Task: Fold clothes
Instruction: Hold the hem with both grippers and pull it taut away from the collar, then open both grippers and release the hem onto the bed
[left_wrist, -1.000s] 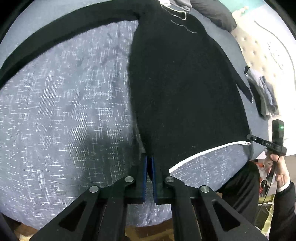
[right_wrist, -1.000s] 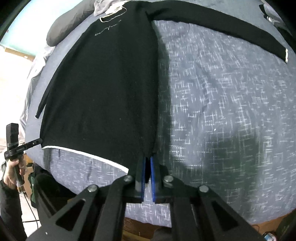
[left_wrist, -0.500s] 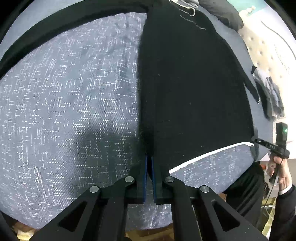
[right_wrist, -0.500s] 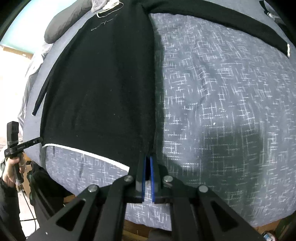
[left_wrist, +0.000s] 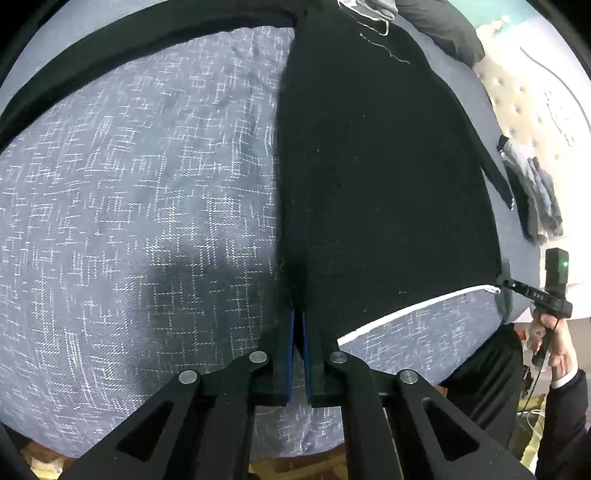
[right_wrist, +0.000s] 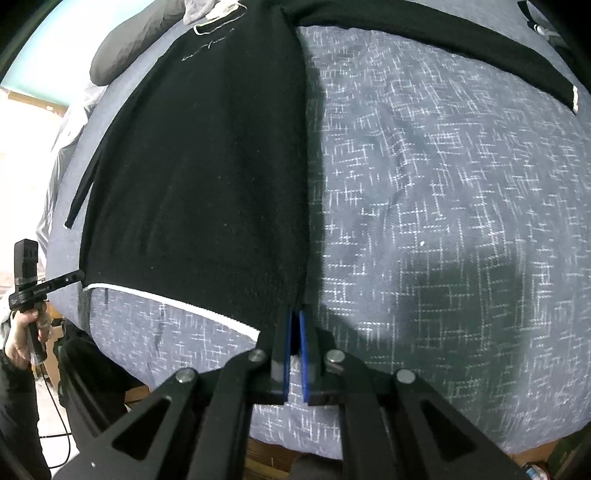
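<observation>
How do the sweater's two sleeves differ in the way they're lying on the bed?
Seen from the right wrist, the right sleeve stretches out sideways across the patterned bedspread, its full width and white-trimmed cuff in plain view. The left sleeve hangs close along the sweater's side, showing only as a thin strip. The right sleeve lies apart from the body; the left one hugs it. Both are black and belong to the same sweater.
</observation>
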